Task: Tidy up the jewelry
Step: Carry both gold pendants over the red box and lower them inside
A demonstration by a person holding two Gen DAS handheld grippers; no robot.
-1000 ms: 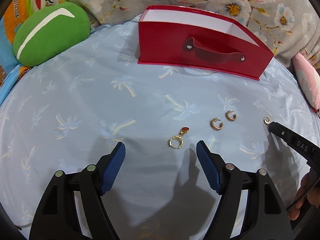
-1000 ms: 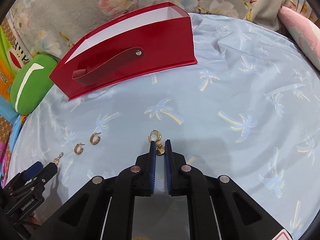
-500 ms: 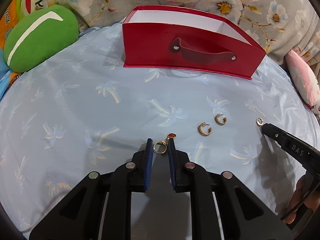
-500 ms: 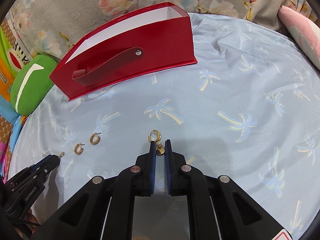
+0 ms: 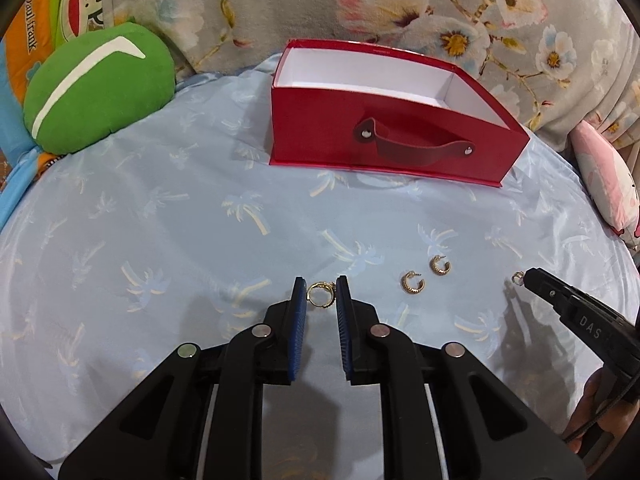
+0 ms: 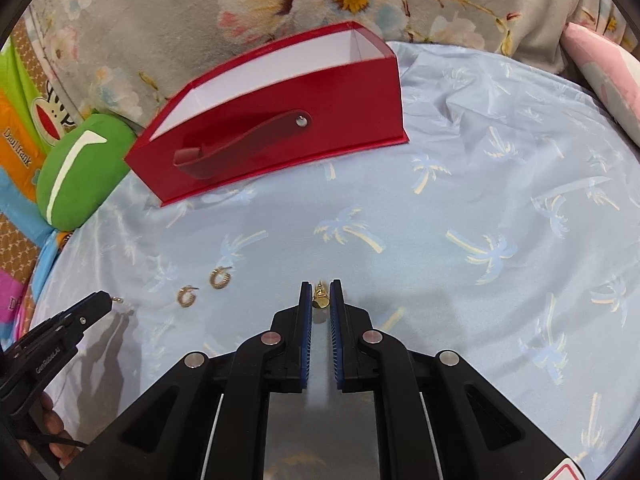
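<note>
My left gripper (image 5: 321,295) is shut on a gold hoop earring (image 5: 320,294) and holds it above the blue cloth. My right gripper (image 6: 321,298) is shut on another gold drop earring (image 6: 321,297), also lifted off the cloth. Two small gold hoop earrings (image 5: 412,281) (image 5: 439,266) lie on the cloth between the grippers; they also show in the right wrist view (image 6: 187,296) (image 6: 220,277). The open red box (image 5: 384,136) with a white inside stands at the back, also in the right wrist view (image 6: 280,136). The right gripper's tip (image 5: 536,280) shows with its earring at the tip.
A green cushion (image 5: 96,88) lies back left. A pink pillow (image 5: 608,180) lies at the right edge. A floral fabric (image 5: 400,8) rises behind the box. The blue palm-print cloth (image 5: 200,220) covers the surface.
My left gripper closed on the gold hoop earring and lifted it, and the box now looks lower and open from above. My right gripper lifted its earring off the cloth.
</note>
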